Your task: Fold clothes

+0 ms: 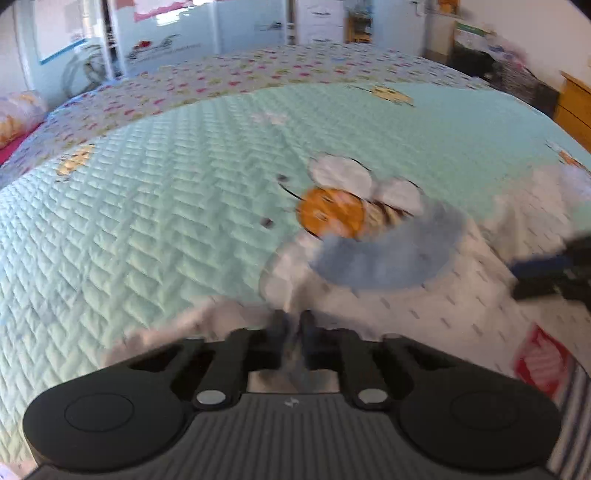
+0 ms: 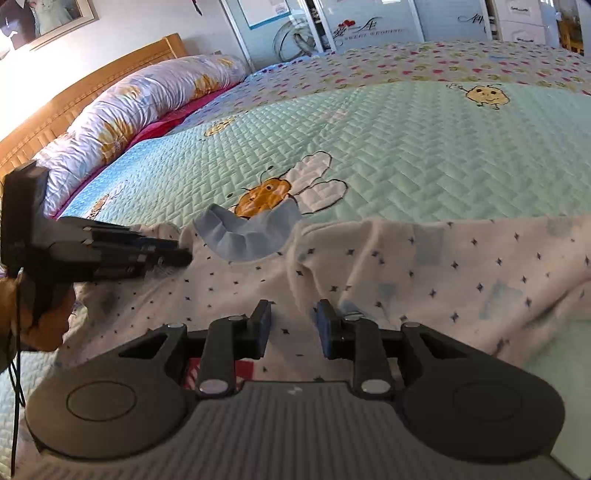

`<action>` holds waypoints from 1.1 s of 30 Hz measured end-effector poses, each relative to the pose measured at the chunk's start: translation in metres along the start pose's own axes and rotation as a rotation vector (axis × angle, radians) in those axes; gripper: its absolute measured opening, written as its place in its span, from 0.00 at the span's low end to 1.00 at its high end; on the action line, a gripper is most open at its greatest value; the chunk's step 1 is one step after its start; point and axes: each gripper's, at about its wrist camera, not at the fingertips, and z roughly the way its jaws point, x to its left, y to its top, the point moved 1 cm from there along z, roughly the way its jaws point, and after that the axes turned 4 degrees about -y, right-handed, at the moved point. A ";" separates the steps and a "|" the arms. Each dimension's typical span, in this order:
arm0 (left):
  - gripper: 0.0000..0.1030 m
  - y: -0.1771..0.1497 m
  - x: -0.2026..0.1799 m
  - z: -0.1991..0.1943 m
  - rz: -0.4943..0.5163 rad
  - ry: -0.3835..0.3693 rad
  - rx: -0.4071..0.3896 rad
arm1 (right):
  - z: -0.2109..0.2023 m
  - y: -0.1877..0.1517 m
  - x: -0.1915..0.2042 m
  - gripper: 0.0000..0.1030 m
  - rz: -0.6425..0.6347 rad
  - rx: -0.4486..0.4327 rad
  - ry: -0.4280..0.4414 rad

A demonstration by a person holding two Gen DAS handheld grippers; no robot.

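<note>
Quilted bed [image 2: 424, 155], wooden headboard [image 2: 74, 99] — glass wardrobe doors [image 2: 369, 26] behind.

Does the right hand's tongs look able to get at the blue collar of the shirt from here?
Probably yes: the right tongs stand open over the shirt, and only flat cloth lies between them and the collar.

The left tool [image 1: 293, 319] sits low in the blurred view, its jaws drawn nearly together on a fold of the white garment [image 1: 461, 306], which has small dark marks across it. The garment's light blue collar [image 1: 384, 258] lies just ahead of the tool, overlapping an orange bee printed [image 1: 332, 212] on the pale green quilted bedspread [image 1: 147, 221]. A red patch [image 1: 541, 363] shows on the cloth at lower right. The right tool [image 1: 517, 275], dark and blurred, enters from the right edge over the garment. Beyond the quilt runs a band of small flower print [image 1: 258, 72], with glass doors [image 1: 166, 40] behind.
</note>
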 end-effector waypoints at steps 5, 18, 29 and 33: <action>0.00 0.026 0.015 0.003 -0.061 0.104 -0.016 | 0.004 0.001 -0.006 0.28 0.041 -0.010 -0.029; 0.24 0.006 0.066 -0.028 -0.205 0.022 -0.042 | -0.019 0.003 -0.011 0.40 0.087 -0.028 0.023; 0.47 0.003 0.099 -0.043 -0.347 -0.156 -0.077 | -0.020 -0.002 -0.007 0.41 0.074 -0.017 0.027; 0.61 0.003 0.098 -0.039 -0.345 -0.205 -0.051 | -0.019 -0.005 -0.007 0.41 0.074 -0.010 0.022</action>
